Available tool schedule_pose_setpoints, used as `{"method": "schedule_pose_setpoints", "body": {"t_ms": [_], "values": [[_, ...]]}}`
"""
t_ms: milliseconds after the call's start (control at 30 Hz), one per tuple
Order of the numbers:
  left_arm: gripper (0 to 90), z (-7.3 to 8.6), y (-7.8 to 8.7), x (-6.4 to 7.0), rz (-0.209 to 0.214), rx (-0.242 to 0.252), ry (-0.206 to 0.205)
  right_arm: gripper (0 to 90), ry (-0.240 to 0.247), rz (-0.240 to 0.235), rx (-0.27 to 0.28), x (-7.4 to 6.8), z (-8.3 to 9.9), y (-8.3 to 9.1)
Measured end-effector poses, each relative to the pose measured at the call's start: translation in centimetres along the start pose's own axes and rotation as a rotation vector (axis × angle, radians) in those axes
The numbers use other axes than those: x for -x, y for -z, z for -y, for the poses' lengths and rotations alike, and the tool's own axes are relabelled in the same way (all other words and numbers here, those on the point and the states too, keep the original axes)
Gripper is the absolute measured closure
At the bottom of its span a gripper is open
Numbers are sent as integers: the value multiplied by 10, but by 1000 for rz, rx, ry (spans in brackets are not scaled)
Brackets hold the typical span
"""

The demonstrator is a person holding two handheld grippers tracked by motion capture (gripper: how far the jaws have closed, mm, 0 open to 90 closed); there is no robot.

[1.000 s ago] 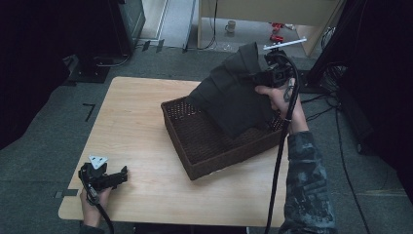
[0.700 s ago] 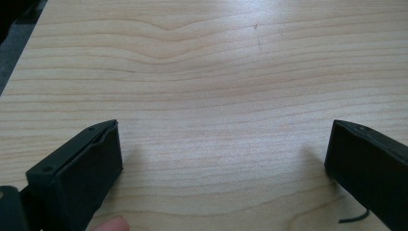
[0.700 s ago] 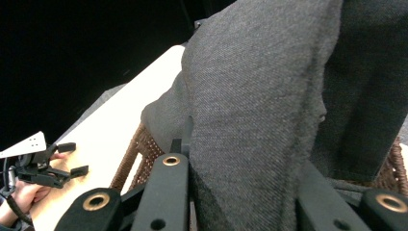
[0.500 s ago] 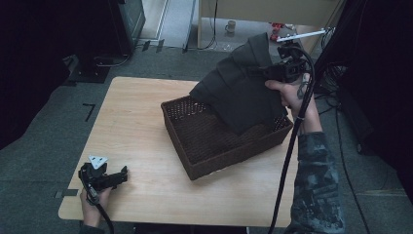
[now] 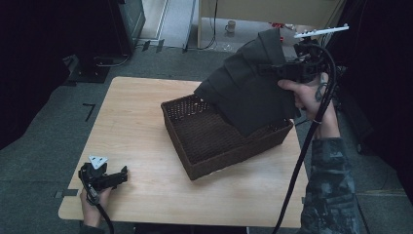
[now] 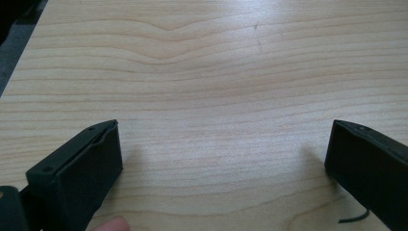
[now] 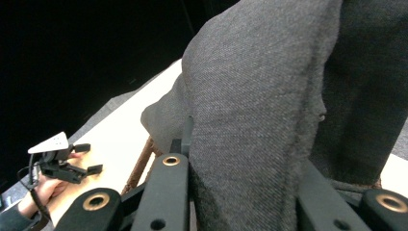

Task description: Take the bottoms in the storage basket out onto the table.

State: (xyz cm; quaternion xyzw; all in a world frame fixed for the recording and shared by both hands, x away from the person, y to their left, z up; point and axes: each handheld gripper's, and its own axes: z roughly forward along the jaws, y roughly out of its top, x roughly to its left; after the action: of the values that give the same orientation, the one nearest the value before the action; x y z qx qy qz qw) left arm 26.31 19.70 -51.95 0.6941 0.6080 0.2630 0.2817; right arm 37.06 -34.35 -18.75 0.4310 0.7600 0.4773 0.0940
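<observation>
A dark grey folded cloth hangs in the air over the back right of a dark brown woven basket, its lower edge reaching into the basket. My right gripper is shut on the cloth's upper part; in the right gripper view the cloth is pinched between the jaws of my right gripper. My left gripper rests at the table's front left corner, open; in the left gripper view my left gripper has its jaws wide apart over bare wood.
The light wooden table has free surface left of the basket and along the front. A cable trails down from the right gripper past the table's right edge. Dark floor and furniture surround the table.
My right gripper has lifted the cloth higher and toward the back right. The left gripper has stayed put.
</observation>
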Motion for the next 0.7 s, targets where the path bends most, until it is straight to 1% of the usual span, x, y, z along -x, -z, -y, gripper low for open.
{"method": "schedule_pose_setpoints", "body": {"t_ms": [300, 500, 700], "values": [[0, 0, 0, 0, 0, 3, 4, 747, 4, -1, 24, -2, 9, 27], [0, 0, 0, 0, 0, 4, 4, 748, 1, 6, 34, 0, 16, 39], [0, 0, 0, 0, 0, 4, 4, 748, 4, 7, 47, -1, 22, 53]]}}
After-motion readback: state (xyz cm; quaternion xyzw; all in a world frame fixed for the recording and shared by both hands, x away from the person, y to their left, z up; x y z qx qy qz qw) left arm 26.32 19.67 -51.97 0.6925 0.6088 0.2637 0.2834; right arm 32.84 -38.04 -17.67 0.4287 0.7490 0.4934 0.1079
